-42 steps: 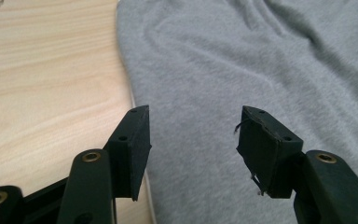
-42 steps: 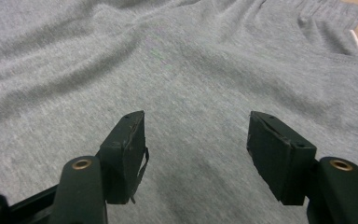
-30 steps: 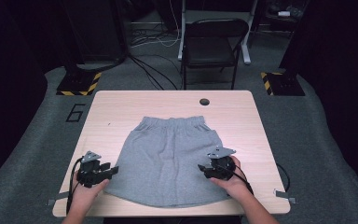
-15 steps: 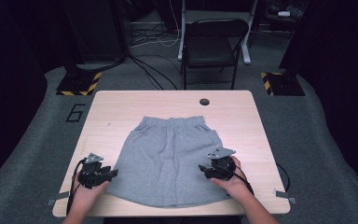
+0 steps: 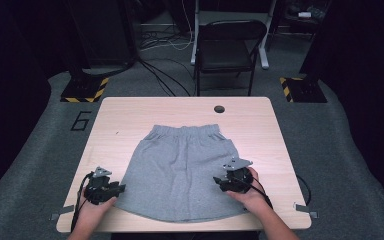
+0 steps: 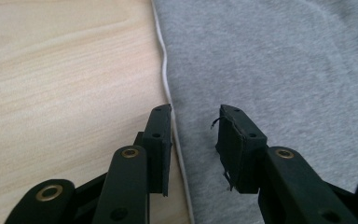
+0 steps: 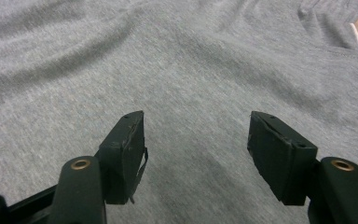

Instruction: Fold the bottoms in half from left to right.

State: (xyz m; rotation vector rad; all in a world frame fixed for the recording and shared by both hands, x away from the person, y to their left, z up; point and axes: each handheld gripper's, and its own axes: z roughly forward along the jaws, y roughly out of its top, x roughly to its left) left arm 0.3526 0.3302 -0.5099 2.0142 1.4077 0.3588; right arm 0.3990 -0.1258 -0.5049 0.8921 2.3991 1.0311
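Observation:
A grey garment with an elastic waistband [image 5: 180, 167] lies flat on the wooden table [image 5: 130, 115], waistband at the far side. My left gripper [image 5: 120, 188] sits at the garment's lower left edge. In the left gripper view the jaws [image 6: 196, 130] straddle the white-stitched side seam of the grey cloth [image 6: 270, 60]. They have just been closing and a gap remains, with the pads not pressing on the cloth. My right gripper [image 5: 219, 181] rests over the lower right part of the garment. It stands open [image 7: 196, 140] above the grey fabric [image 7: 168, 60], with nothing pinched.
A cable hole [image 5: 219, 108] pierces the far side of the table. Beyond the table a black folding chair [image 5: 230, 45] stands on the grey floor, with yellow-and-black striped bases [image 5: 85, 90] [image 5: 300, 87] and cables around it. Bare wood [image 6: 51, 70] lies left of the garment.
The left gripper's jaws have drawn closer together at the garment's left edge. The right hand and the garment have kept still.

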